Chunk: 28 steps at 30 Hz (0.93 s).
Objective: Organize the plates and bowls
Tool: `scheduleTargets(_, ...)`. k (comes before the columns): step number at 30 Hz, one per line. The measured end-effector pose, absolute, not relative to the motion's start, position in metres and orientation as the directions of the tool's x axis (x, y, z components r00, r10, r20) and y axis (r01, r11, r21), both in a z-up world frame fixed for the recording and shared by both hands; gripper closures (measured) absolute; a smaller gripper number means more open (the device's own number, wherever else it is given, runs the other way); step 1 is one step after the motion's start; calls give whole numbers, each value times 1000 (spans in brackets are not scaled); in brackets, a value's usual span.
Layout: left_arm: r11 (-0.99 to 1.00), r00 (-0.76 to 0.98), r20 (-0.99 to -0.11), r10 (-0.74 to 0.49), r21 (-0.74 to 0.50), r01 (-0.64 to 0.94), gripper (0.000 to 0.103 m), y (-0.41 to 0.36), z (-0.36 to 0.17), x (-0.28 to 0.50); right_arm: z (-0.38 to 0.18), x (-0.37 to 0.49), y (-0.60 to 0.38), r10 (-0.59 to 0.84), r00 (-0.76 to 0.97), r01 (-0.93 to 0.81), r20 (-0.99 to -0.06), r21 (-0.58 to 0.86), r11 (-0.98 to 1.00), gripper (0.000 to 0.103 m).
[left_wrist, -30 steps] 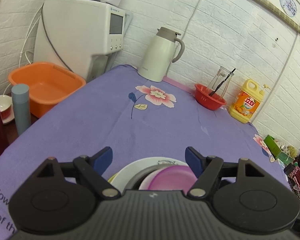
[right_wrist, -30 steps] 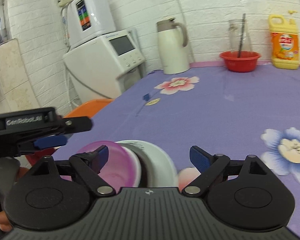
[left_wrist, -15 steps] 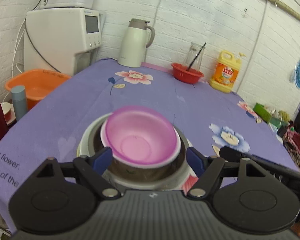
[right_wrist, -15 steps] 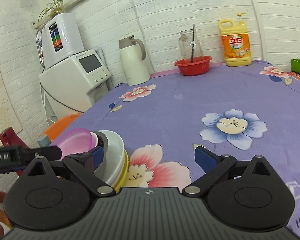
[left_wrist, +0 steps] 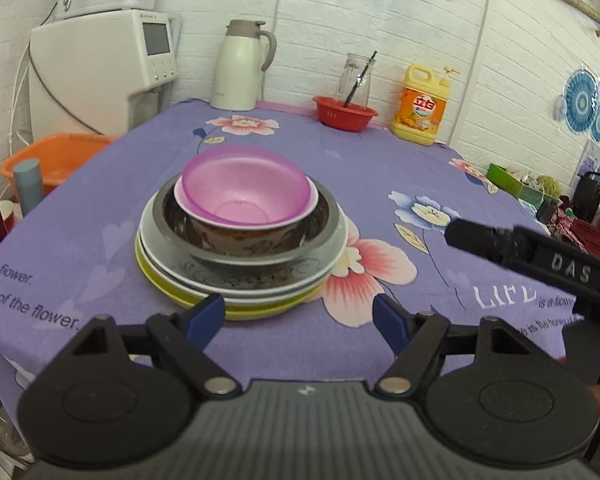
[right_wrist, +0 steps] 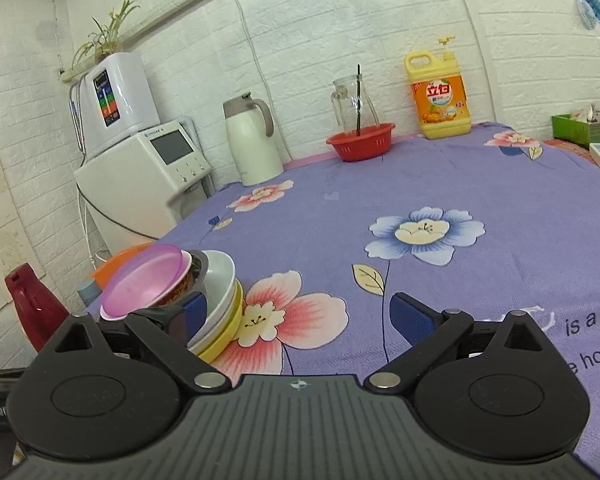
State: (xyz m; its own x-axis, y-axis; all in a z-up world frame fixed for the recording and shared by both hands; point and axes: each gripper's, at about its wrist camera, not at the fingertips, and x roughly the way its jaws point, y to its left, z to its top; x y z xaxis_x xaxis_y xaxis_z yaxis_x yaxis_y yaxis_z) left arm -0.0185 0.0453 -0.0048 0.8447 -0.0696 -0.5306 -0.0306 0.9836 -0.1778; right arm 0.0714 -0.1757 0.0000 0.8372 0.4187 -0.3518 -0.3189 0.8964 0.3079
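A stack of dishes stands near the front left corner of the purple flowered table. From the bottom: a yellow plate (left_wrist: 236, 309), a white plate (left_wrist: 240, 280), a steel bowl (left_wrist: 320, 232), a patterned bowl (left_wrist: 244, 236) and a pink bowl (left_wrist: 240, 188) on top. My left gripper (left_wrist: 298, 320) is open and empty, just in front of the stack. The stack (right_wrist: 216, 300) also shows in the right wrist view, at the left. My right gripper (right_wrist: 300, 316) is open and empty to the right of the stack; it shows at right in the left wrist view (left_wrist: 540, 260).
At the table's back stand a white thermos jug (left_wrist: 240, 68), a red basket (left_wrist: 345, 114) with a glass jar, and a yellow detergent bottle (left_wrist: 420, 108). A water dispenser (left_wrist: 100, 68), an orange basin (left_wrist: 56, 156) and a red bottle (right_wrist: 32, 304) are off the left edge.
Both grippers have drawn back from the stack toward the table's front. The stack, close under the left gripper before, now stands in full view.
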Motion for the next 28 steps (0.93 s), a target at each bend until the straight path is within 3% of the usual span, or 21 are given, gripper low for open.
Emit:
scheduleTargets(6,976,799,-585,-143,-219,13,28,39,-26,-21,-9,60,-177,391,834,-305,-390,266,915,0)
scheduleTargets(13,981,789,-604,-111,-193,-10,28,38,-34,-20,-20,50,-166,356,806,-291,-473,207,934,0)
scheduleTargets(28,986,808,-585,-72,-166,-32,30,40,-30,-25,-18,37,-161,340,814,-295,-470,170,940,0)
